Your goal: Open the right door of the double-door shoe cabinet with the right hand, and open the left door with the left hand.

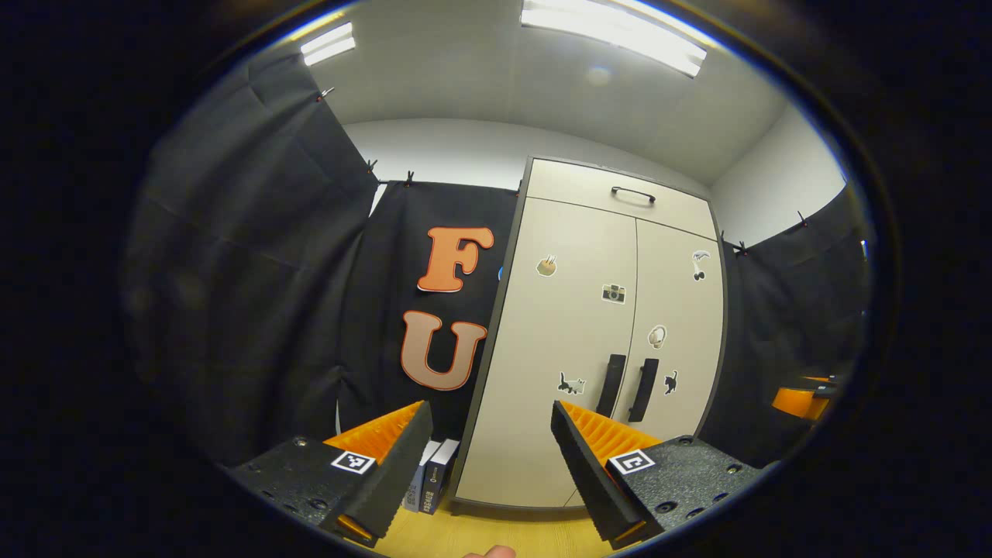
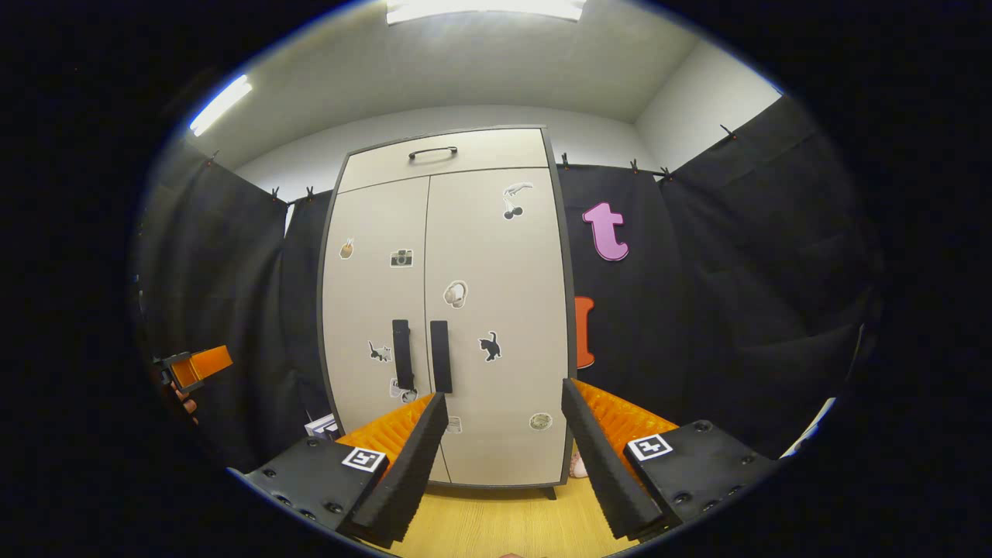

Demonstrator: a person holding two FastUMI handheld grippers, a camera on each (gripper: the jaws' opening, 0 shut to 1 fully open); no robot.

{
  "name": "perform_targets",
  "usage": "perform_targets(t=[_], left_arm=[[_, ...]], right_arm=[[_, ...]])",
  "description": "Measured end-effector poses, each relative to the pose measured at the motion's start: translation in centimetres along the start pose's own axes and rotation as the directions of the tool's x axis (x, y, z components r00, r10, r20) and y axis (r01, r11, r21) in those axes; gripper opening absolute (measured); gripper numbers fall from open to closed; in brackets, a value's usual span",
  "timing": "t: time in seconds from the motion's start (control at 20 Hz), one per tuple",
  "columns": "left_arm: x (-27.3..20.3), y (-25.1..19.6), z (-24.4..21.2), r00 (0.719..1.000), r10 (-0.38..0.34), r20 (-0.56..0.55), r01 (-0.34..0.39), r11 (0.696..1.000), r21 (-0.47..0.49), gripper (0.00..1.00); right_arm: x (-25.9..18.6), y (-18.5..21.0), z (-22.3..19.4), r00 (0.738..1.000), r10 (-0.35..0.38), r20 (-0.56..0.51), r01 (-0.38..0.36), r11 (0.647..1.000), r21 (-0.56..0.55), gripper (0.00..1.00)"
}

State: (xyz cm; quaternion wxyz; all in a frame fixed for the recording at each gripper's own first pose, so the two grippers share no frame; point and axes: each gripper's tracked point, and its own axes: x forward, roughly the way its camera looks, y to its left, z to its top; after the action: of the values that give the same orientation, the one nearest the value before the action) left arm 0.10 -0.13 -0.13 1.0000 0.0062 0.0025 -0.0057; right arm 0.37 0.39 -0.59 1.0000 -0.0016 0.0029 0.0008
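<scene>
A tall beige shoe cabinet (image 1: 589, 325) (image 2: 457, 310) with stickers stands ahead with both doors closed. Two black vertical handles sit side by side at the seam: the left door handle (image 1: 611, 385) (image 2: 401, 344) and the right door handle (image 1: 643, 390) (image 2: 440, 345). My left gripper (image 1: 490, 449) is open, well short of the cabinet, aimed at its left edge. My right gripper (image 2: 502, 438) is open too, short of the cabinet, pointing at the lower right door. The left gripper (image 2: 194, 367) also appears at the far left of the right gripper view, and the right gripper (image 1: 806, 399) at the far right of the left gripper view.
Above the doors is a drawer with a black handle (image 1: 632, 194) (image 2: 432, 153). Books (image 1: 431, 484) stand on the wooden floor (image 1: 496, 535) left of the cabinet. Black cloth walls flank it on both sides. A small pale object (image 2: 578, 465) lies at the cabinet's right foot.
</scene>
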Motion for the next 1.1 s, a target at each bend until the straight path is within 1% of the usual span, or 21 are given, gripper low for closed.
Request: perform_targets(t=[0.4, 0.6, 0.7, 0.85, 1.1], left_arm=[[0.2, 0.2, -0.2, 1.000, 0.001, -0.001, -0.001, 1.000, -0.007, 0.94], [0.5, -0.4, -0.3, 1.000, -0.020, 0.003, 0.020, 1.000, -0.012, 0.94], [0.4, -0.2, -0.4, 1.000, -0.018, 0.000, 0.018, 1.000, -0.012, 0.94], [0.1, -0.4, -0.7, 1.000, -0.026, -0.006, 0.026, 1.000, -0.014, 0.94], [-0.4, 0.4, -1.0, 1.000, -0.010, -0.007, 0.010, 1.000, 0.013, 0.94]], right_arm=[[0.5, 0.5, 0.2, 1.000, 0.001, 0.015, -0.001, 1.000, 0.009, 0.98], [2.1, 2.4, 1.4, 0.998, 0.049, 0.030, -0.050, 0.998, 0.033, 0.98], [3.6, 3.1, 2.1, 0.997, 0.055, 0.046, -0.056, 0.998, 0.013, 0.98], [6.8, 4.8, 2.1, 0.997, 0.072, 0.028, -0.071, 0.997, -0.031, 0.98], [13.1, 7.6, 3.5, 0.993, 0.109, 0.042, -0.109, 0.994, 0.003, 0.97]])
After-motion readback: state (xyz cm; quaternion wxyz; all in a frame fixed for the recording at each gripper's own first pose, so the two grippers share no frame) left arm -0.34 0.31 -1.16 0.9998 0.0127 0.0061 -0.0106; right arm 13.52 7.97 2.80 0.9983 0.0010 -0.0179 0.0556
